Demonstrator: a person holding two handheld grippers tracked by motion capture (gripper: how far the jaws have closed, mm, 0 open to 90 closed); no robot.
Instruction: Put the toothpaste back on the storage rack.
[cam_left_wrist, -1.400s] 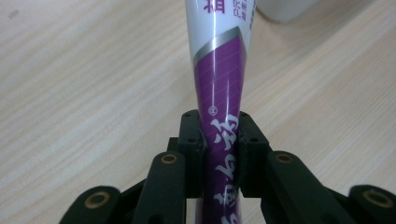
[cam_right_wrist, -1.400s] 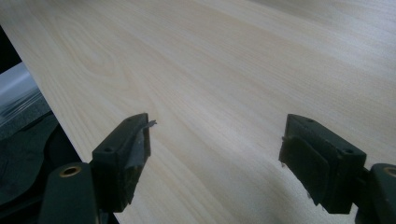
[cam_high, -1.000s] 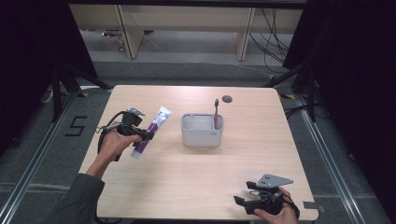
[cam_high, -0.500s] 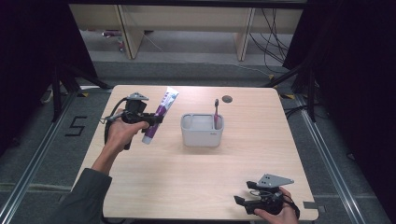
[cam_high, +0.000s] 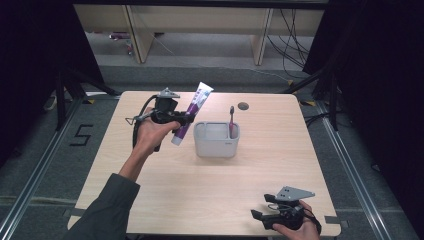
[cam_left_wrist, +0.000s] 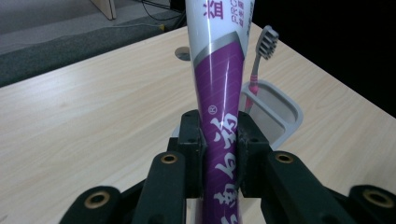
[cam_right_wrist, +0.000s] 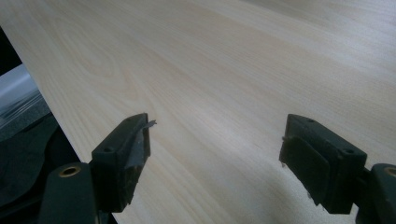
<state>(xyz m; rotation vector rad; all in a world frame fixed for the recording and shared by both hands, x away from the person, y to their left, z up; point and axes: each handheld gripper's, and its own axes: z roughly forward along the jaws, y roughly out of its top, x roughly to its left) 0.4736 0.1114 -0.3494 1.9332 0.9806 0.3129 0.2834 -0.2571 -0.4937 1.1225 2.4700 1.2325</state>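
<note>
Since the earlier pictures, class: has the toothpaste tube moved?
Yes. The toothpaste tube, clamped in the left gripper, has risen off the table and shifted right, toward the grey holder.

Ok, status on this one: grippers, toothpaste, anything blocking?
Left gripper shut on toothpaste tube, held off the table beside grey holder. Right gripper open, idle. Toothbrush in holder; nothing blocking.

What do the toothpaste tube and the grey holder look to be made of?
Toothpaste tube: probably glossy laminated plastic, judging by its sheen and printed purple-and-white skin. Grey holder: apparently matte moulded plastic, with rounded corners and an even, dull surface.
</note>
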